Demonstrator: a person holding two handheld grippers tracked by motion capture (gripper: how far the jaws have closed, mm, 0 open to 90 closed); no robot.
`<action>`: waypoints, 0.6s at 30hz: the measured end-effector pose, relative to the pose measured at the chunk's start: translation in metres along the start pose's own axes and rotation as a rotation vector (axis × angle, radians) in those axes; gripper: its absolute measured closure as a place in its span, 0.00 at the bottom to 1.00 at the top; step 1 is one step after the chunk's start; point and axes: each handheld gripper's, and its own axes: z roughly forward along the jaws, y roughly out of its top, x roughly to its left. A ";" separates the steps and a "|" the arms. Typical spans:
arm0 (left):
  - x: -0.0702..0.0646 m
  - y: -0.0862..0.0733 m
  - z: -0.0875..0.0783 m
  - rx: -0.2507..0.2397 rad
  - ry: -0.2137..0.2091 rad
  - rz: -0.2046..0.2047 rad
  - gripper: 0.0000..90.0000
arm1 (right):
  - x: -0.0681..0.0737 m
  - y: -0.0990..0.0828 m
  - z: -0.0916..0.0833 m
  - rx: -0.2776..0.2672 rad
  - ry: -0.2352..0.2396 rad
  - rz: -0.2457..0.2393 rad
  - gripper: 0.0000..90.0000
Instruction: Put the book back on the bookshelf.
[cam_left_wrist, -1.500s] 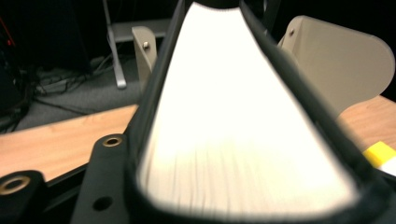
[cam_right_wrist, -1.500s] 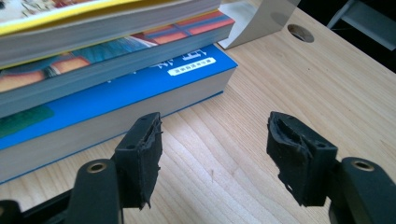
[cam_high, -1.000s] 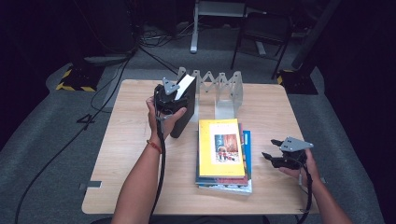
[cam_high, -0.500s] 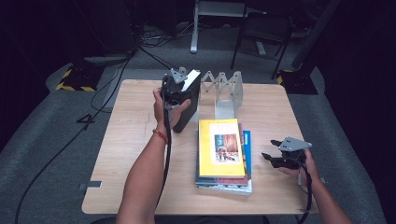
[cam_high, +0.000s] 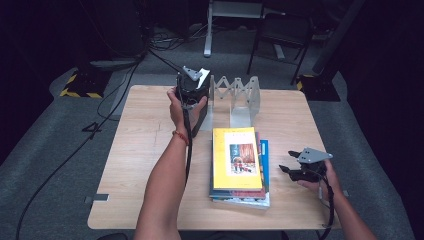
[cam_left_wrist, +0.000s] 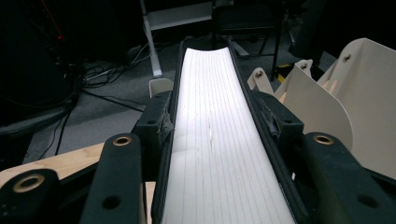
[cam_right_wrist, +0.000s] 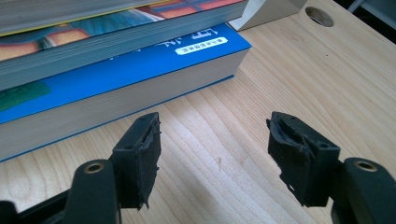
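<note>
A black book (cam_left_wrist: 219, 140) is clamped, page edges up, in the left gripper (cam_high: 191, 95), whose jaws have just been closing, at the rack (cam_high: 235, 100) on the far worktop (cam_high: 140, 150). It should be kept upright and slid squarely between dividers. The right gripper (cam_right_wrist: 215, 154) rests wide, empty, beside the stack (cam_high: 239, 165).

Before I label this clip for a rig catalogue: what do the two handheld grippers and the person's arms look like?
Both grippers are black with two jaws and torn, ragged pads. The left gripper and right gripper each carry a grey three-cornered plate and trail a black cable. The forearms are bare, with no sleeves showing; a red-orange bracelet circles the left wrist.
</note>
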 end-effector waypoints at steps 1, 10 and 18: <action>-0.001 0.002 0.003 -0.005 0.009 -0.002 0.58 | 0.000 0.000 0.000 -0.001 0.000 -0.001 0.39; -0.003 0.006 0.021 -0.057 0.057 -0.032 0.58 | 0.002 0.000 0.000 -0.004 0.014 0.002 0.39; -0.002 0.002 0.019 -0.064 0.064 -0.065 0.57 | 0.002 0.000 0.001 -0.007 0.016 -0.006 0.39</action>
